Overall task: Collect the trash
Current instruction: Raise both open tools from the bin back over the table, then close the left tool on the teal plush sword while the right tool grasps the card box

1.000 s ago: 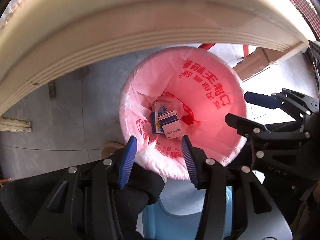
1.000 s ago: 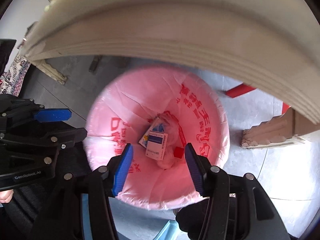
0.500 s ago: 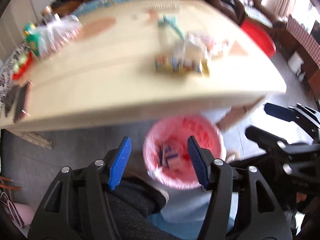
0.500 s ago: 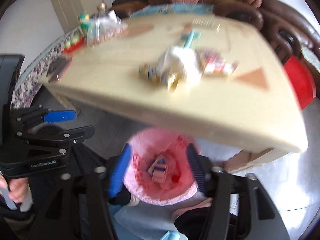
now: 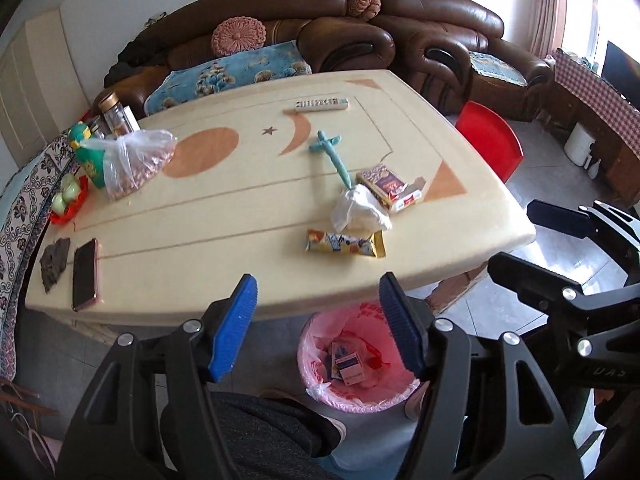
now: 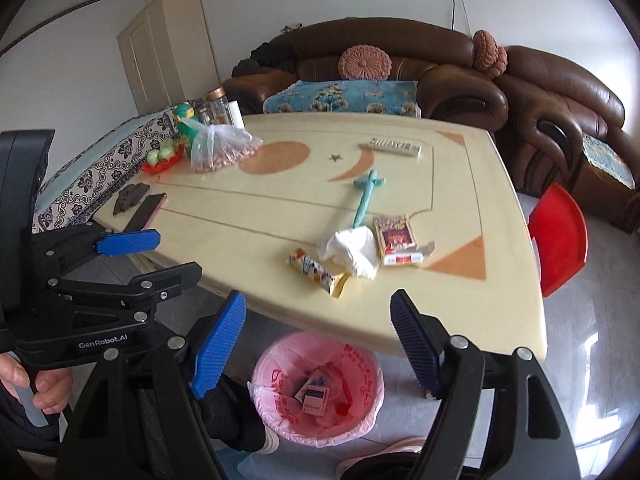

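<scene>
Beige door point(image 6: 170, 46) in right view only; left claw point(image 5: 316, 322) gaping.

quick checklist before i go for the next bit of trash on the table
1. Left gripper open and empty: ok.
2. Right gripper open and empty: ok.
3. Bin below the near table edge, bag open, room left: ok.
4. Trash left on the table: snack wrapper, crumpled tissue, cigarette pack: ok, all in plain view.
5. Wrapper free of the tissue: cannot tell, they lie very close.
6. Non-trash kept apart: phone and remote lie well away: ok.
</scene>
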`<state>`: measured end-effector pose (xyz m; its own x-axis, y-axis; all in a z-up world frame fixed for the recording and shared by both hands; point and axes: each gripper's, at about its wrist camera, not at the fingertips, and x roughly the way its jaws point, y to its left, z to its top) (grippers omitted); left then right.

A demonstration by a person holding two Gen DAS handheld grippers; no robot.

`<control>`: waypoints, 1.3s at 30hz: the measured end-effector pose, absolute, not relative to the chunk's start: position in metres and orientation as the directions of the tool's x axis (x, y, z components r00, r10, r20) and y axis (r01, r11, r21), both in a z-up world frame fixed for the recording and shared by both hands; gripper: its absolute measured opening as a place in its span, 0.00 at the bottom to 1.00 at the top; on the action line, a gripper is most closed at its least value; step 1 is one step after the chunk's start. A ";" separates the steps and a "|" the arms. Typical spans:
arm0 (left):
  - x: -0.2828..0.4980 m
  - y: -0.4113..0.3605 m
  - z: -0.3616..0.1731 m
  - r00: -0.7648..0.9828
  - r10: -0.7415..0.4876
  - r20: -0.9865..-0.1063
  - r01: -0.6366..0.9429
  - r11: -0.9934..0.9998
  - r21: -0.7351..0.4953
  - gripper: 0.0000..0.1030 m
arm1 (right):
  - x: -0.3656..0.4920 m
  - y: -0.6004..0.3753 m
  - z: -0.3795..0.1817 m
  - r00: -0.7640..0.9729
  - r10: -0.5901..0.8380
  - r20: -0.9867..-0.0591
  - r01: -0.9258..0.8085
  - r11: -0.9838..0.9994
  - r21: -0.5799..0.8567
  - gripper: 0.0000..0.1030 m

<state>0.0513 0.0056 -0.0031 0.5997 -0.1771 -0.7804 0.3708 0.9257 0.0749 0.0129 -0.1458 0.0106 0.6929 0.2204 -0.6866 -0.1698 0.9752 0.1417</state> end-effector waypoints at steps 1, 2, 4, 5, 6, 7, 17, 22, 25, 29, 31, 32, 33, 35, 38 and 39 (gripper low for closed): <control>0.054 0.005 -0.001 0.596 -0.181 -0.782 0.373 0.925 0.070 0.61 | 0.014 -0.147 0.014 0.696 0.218 -0.684 -0.167 0.976 0.142 0.71; 0.055 0.005 0.002 0.593 -0.185 -0.784 0.374 0.925 0.065 0.61 | 0.016 -0.149 0.017 0.699 0.218 -0.681 -0.165 0.976 0.142 0.71; 0.061 0.003 0.008 0.589 -0.188 -0.786 0.379 0.923 0.063 0.61 | 0.018 -0.153 0.019 0.700 0.218 -0.680 -0.163 0.976 0.146 0.71; 0.064 0.001 0.009 0.588 -0.188 -0.787 0.381 0.922 0.065 0.61 | 0.021 -0.156 0.022 0.702 0.216 -0.679 -0.157 0.976 0.148 0.71; 0.069 0.000 0.012 0.586 -0.187 -0.788 0.382 0.922 0.065 0.61 | 0.023 -0.159 0.023 0.703 0.213 -0.679 -0.152 0.977 0.149 0.71; 0.071 -0.001 0.013 0.584 -0.188 -0.790 0.382 0.922 0.064 0.61 | 0.024 -0.161 0.023 0.704 0.210 -0.679 -0.149 0.978 0.149 0.71; 0.112 -0.014 0.012 0.525 -0.209 -0.825 0.396 0.918 0.020 0.61 | 0.055 -0.189 0.025 0.700 0.177 -0.692 -0.106 0.984 0.144 0.71; 0.134 -0.024 0.004 0.503 -0.209 -0.838 0.406 0.914 0.016 0.61 | 0.073 -0.197 0.018 0.691 0.163 -0.704 -0.090 0.986 0.140 0.71; 0.150 -0.029 -0.001 0.490 -0.202 -0.848 0.401 0.916 0.013 0.61 | 0.084 -0.201 0.011 0.683 0.156 -0.714 -0.082 0.987 0.137 0.71; 0.174 -0.038 -0.012 0.468 -0.195 -0.862 0.394 0.919 0.006 0.61 | 0.097 -0.204 -0.002 0.665 0.153 -0.731 -0.078 0.988 0.136 0.71; 0.183 -0.041 -0.017 0.460 -0.189 -0.867 0.393 0.920 0.008 0.61 | 0.105 -0.205 -0.008 0.655 0.157 -0.739 -0.081 0.987 0.138 0.71; 0.187 -0.042 -0.019 0.456 -0.186 -0.870 0.393 0.919 0.009 0.61 | 0.109 -0.206 -0.011 0.650 0.155 -0.744 -0.081 0.987 0.135 0.71; 0.191 -0.043 -0.022 0.451 -0.185 -0.873 0.393 0.919 0.009 0.61 | 0.113 -0.206 -0.014 0.645 0.154 -0.748 -0.082 0.988 0.132 0.71; 0.200 -0.046 -0.028 0.439 -0.180 -0.880 0.391 0.920 0.007 0.61 | 0.122 -0.209 -0.020 0.638 0.153 -0.755 -0.080 0.988 0.132 0.71; 0.212 -0.051 -0.036 0.426 -0.176 -0.887 0.393 0.919 0.007 0.61 | 0.136 -0.213 -0.028 0.624 0.158 -0.765 -0.080 0.987 0.139 0.71; 0.215 -0.052 -0.038 0.423 -0.175 -0.889 0.393 0.920 0.006 0.61 | 0.139 -0.214 -0.030 0.622 0.158 -0.767 -0.080 0.987 0.139 0.71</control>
<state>0.2153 -0.0522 -0.0376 0.4228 -0.1748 -0.8892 0.3927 0.9197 0.0059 0.1388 -0.2140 -0.0300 0.6220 0.1581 -0.7669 -0.0797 0.9871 0.1389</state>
